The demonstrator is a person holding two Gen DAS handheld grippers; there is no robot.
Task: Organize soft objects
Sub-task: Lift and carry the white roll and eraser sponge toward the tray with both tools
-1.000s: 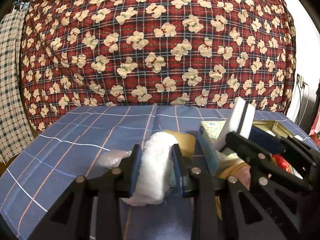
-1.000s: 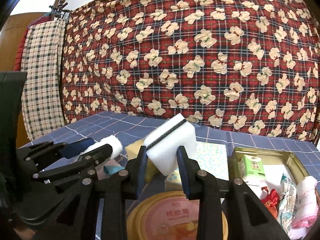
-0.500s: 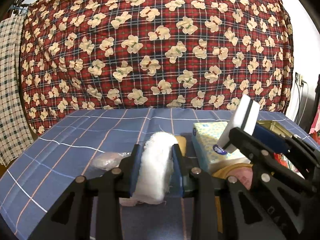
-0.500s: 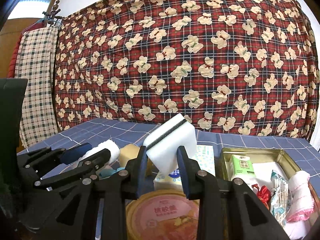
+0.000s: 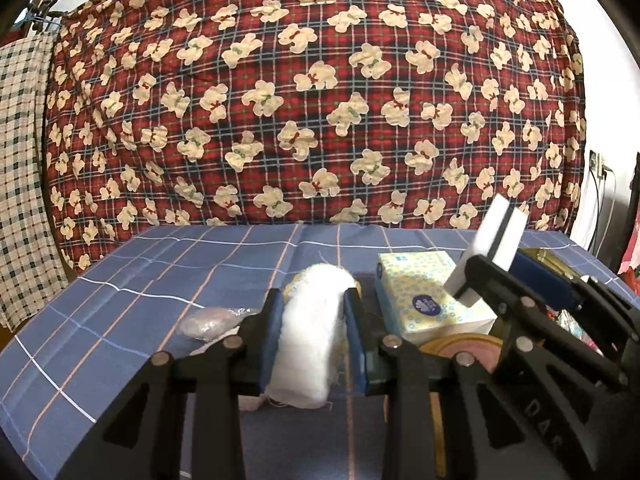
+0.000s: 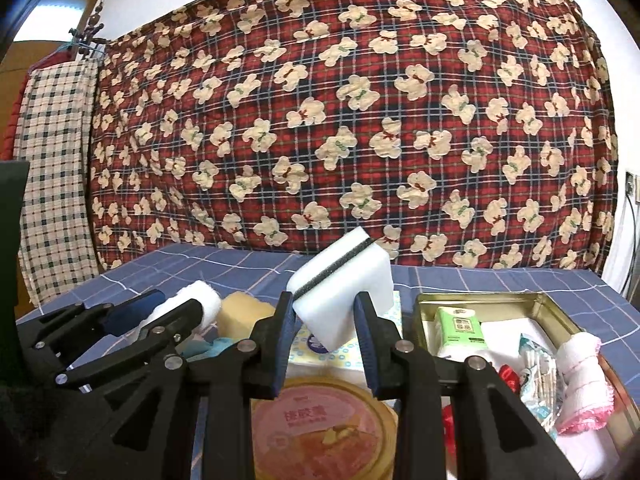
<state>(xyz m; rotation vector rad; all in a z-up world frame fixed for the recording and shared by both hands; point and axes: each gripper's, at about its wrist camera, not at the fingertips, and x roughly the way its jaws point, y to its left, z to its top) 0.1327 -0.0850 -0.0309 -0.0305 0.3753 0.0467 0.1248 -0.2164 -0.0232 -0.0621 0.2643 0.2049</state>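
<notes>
We hold a rolled white cloth (image 5: 310, 332) clamped in our left gripper (image 5: 313, 334), lifted above the blue checked surface (image 5: 120, 280), left of the tissue box (image 5: 424, 296). Our right gripper (image 6: 325, 342) grasps a white sponge (image 6: 344, 284) over that box; the open tin (image 6: 552, 312) sits to its right.

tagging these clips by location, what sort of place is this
Most likely a room in a home, perhaps a bedroom: a bear-print plaid blanket hangs as a backdrop, a checked cloth hangs on a hanger beside it, and a blue plaid sheet covers the work surface.
</notes>
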